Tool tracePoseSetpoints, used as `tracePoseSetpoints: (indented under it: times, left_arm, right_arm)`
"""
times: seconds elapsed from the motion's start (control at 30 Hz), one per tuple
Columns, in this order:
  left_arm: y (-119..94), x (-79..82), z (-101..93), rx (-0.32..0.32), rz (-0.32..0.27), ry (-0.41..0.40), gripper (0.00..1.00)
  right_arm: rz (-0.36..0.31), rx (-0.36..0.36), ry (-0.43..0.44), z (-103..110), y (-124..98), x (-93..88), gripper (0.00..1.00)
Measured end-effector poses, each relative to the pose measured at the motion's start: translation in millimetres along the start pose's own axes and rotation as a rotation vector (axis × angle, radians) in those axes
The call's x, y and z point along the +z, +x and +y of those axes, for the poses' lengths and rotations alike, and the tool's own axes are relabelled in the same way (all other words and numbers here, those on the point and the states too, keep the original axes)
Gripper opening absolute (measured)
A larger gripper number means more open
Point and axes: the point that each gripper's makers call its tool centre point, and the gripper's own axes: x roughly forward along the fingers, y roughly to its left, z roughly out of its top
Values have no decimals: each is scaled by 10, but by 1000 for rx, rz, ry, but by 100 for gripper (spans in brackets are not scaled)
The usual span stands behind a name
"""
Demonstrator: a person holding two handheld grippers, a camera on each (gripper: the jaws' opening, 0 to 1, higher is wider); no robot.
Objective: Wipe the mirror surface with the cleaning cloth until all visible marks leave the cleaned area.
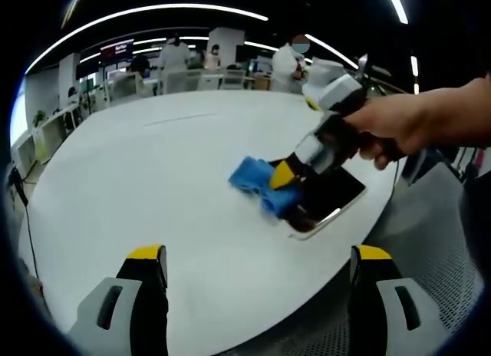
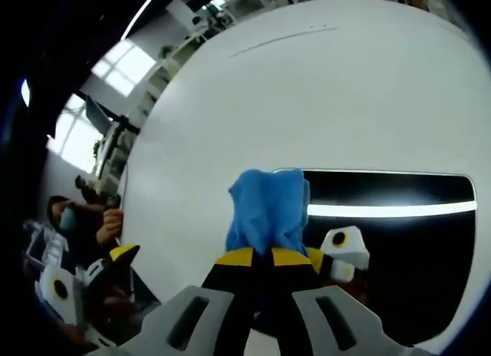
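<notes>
Right hand-held gripper [image 2: 261,258] presses cloth [image 2: 267,210] on mirror [image 2: 399,241]

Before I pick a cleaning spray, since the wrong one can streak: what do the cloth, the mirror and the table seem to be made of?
The blue cloth looks like soft, matte, crumpled fabric, possibly microfibre. The mirror is glossy glass, judging by the reflected ceiling light strip. The white table looks smooth and matte, perhaps laminate; unclear.

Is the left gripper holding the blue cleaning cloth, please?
No, the left gripper is open above the white table, while the right gripper holds the blue cleaning cloth.
</notes>
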Motion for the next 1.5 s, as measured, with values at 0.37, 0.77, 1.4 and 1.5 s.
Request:
tracePoseSetpoints:
  times: [0.37, 0.77, 1.4, 1.5]
  left_arm:
    - [-3, 16, 7, 2, -8, -7, 99]
    - [-8, 17, 21, 8, -11, -13, 99]
    - [-8, 15, 16, 6, -12, -20, 99]
    - [-9, 16, 12, 5, -12, -20, 99]
  right_arm:
    - [-5, 3, -1, -38, -14, -1, 0]
    - [-19, 3, 20, -174, -96, -11, 0]
    - [-35, -22, 36, -459, -252, -19, 0]
    - [-40, -27, 39, -507, -280, -22, 0]
